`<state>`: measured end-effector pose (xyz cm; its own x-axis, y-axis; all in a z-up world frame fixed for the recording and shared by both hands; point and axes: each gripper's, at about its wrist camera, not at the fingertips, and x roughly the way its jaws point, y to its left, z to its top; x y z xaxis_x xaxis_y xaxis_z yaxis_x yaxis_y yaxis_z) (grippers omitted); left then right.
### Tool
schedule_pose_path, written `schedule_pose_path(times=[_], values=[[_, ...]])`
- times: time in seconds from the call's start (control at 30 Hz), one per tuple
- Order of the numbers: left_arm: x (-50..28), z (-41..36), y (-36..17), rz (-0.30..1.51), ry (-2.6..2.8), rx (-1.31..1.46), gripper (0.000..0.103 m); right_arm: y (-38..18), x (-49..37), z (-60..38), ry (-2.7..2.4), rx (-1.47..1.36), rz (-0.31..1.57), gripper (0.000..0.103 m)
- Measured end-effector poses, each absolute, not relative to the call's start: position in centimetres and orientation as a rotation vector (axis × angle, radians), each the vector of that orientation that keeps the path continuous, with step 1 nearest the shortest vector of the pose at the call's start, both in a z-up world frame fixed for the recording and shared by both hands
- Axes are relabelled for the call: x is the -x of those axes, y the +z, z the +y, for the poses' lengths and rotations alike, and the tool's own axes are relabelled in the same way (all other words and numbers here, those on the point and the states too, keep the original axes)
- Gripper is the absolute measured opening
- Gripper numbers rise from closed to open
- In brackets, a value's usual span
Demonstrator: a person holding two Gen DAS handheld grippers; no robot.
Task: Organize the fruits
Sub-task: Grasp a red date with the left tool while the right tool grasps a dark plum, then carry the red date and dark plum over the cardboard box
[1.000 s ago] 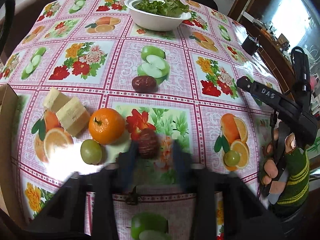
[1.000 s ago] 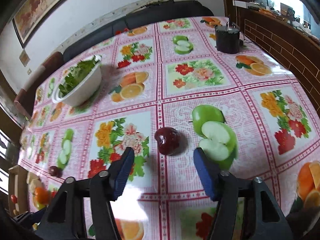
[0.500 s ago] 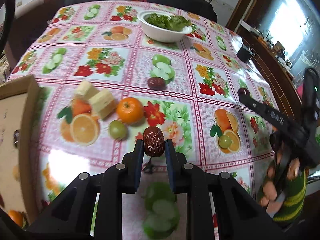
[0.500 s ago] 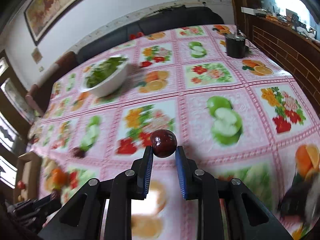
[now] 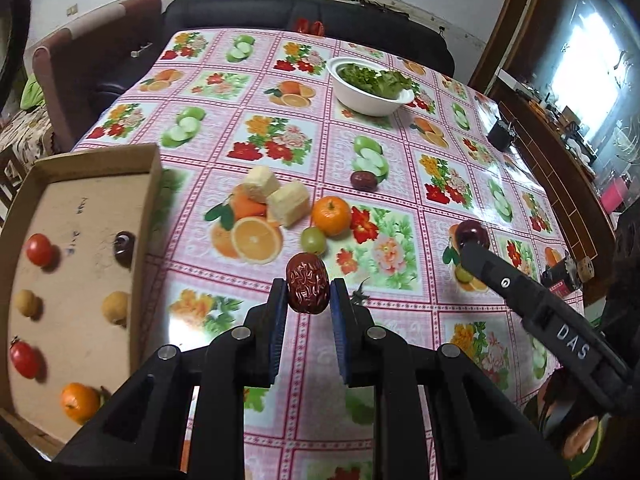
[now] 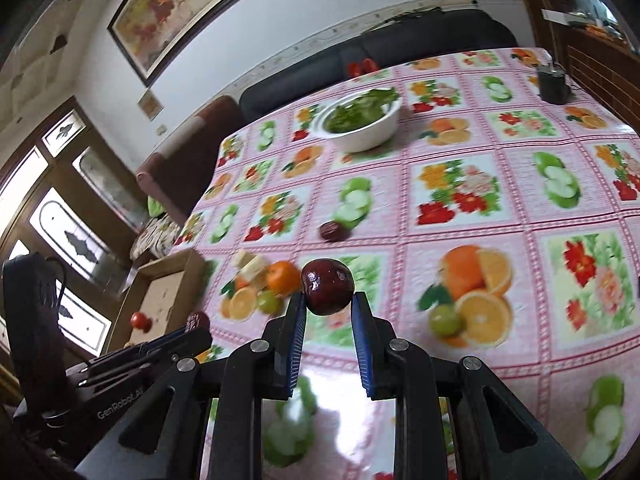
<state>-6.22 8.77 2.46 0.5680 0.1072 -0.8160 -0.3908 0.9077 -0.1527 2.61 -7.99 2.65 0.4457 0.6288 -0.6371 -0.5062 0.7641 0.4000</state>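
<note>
Two jaws clenched, left gripper (image 5: 308, 294) on wrinkled date (image 5: 307, 288), right gripper (image 6: 328, 300) on dark cherry (image 6: 327, 287); cardboard box (image 5: 149, 184) cut off

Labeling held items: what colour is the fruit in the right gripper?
Dark red, glossy fruit; clearest in the right wrist view.

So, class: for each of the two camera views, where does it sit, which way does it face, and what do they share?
Left wrist: rides the left tool, angled down over the fruit-print tablecloth toward the sofa; its fingers pinch a wrinkled red date; the right tool shows too.
Right wrist: rides the right tool, tilted down, gripping a dark red round fruit; the left tool shows.
Shared: white bowl of greens, whole orange mandarin, cardboard tray.
</note>
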Motion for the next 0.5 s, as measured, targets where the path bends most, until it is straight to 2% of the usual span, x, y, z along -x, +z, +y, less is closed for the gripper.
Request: schedule_pose_path(times=[0.5], values=[[10.6, 12.2, 2.9, 0.905, 0.384, 0.362, 0.019, 2.8, 0.9, -3.7, 0.797, -0.104, 0.87, 0.023]])
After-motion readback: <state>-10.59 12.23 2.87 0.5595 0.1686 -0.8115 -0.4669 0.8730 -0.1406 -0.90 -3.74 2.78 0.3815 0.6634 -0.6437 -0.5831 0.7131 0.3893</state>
